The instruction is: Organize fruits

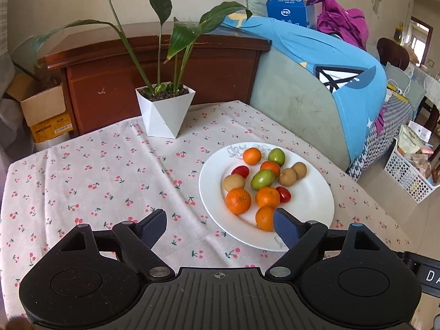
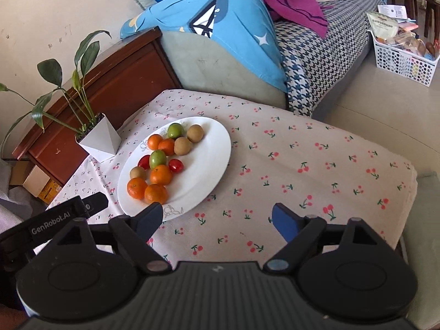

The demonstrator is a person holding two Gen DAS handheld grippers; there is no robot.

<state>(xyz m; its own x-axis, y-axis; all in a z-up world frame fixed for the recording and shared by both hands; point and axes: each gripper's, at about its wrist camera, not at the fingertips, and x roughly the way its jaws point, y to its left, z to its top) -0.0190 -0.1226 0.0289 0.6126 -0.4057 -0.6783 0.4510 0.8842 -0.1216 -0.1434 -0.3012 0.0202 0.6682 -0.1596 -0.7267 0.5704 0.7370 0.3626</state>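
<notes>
A white plate [image 1: 310, 200] sits on the cherry-print tablecloth and holds several oranges [image 1: 238, 200], two green fruits [image 1: 262, 179], three brown kiwis [image 1: 287, 176] and two red tomatoes [image 1: 240, 171]. My left gripper [image 1: 220, 225] is open and empty above the plate's near left rim; its right finger overlaps the nearest orange [image 1: 264, 218]. In the right wrist view the plate [image 2: 209, 162] lies to the left. My right gripper [image 2: 217, 220] is open and empty over bare cloth to the right of the plate. The left gripper's body [image 2: 55, 220] shows at the left edge.
A white potted plant [image 1: 165, 112] stands at the table's far side. A wooden cabinet [image 1: 154, 74] and a sofa with a blue cover [image 1: 330, 82] are behind the table. A white basket [image 2: 401, 55] sits on the floor to the right. The table edge [image 2: 407, 192] is at the right.
</notes>
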